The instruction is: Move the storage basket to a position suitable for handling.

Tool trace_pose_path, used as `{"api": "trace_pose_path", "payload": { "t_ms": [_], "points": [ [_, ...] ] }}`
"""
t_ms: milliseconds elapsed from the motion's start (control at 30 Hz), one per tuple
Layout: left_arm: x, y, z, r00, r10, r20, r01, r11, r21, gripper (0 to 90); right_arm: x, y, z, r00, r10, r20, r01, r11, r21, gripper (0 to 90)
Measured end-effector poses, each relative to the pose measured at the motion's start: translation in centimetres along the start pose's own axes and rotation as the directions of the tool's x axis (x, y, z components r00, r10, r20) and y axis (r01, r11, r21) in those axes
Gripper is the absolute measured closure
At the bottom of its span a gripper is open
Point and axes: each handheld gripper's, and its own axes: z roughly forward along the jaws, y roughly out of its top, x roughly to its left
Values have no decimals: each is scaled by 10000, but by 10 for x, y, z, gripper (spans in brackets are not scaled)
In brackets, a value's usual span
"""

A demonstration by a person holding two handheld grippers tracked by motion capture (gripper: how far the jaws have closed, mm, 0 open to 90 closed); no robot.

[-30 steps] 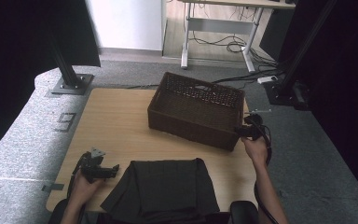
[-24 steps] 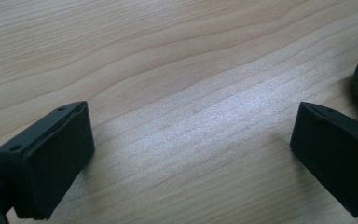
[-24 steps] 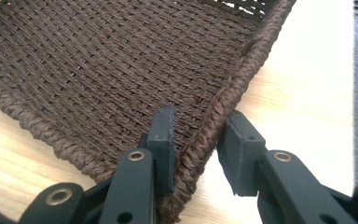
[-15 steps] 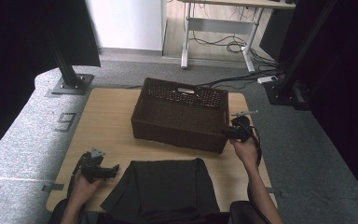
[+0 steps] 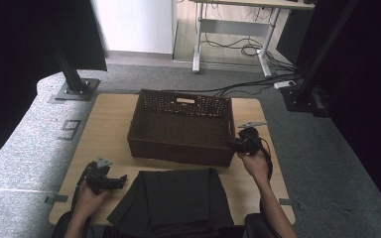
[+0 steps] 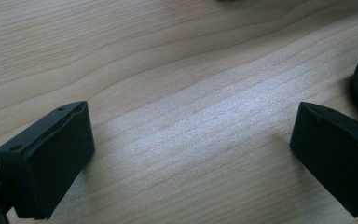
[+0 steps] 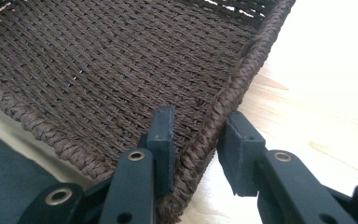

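Dark cloth (image 5: 173, 203): near edge cut off at the frame's bottom.
Basket (image 7: 121, 70): far side cut off, top of right gripper view.

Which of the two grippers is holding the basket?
The right gripper: its jaws clamp the wicker basket's rim. The left gripper rests open over bare table.

The high view hangs above the person's side of the bench (image 5: 109, 124), facing forward and down from afar, taking in the whole top, the grey floor and a desk beyond. The left gripper view rides low on the left tool (image 6: 191, 154), looking along its jaws at bare wood from very close. The right gripper view sits on the right tool (image 7: 196, 149), just as near, facing the wicker basket (image 7: 121, 70) at its corner rim. It shares that basket (image 5: 183, 126) and the dark cloth (image 5: 173, 198) with the high view.
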Motion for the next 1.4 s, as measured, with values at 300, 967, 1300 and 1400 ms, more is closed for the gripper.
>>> {"api": "trace_pose_path", "payload": {
  "t_ms": [300, 967, 1300, 1400],
  "points": [
    [0, 0, 0, 10000, -4, -9, 4, 10000, -1, 0, 11, -7, -4, 9995, -129, -278, 126, 9999, -102, 662],
    [0, 0, 0, 10000, 1, -10, -1, 10000, 2, 0, 10, -14, -9, 9982, -72, -591, 56, 9996, -284, 656],
    [0, 0, 0, 10000, -3, -9, 3, 10000, 2, 0, 8, -11, -16, 9991, -370, -219, 357, 9976, -600, 421],
    [0, 0, 0, 10000, 8, -6, -8, 10000, 12, 0, 7, -10, -24, 9980, -515, -355, 486, 9958, -779, 341]
  ]
}}
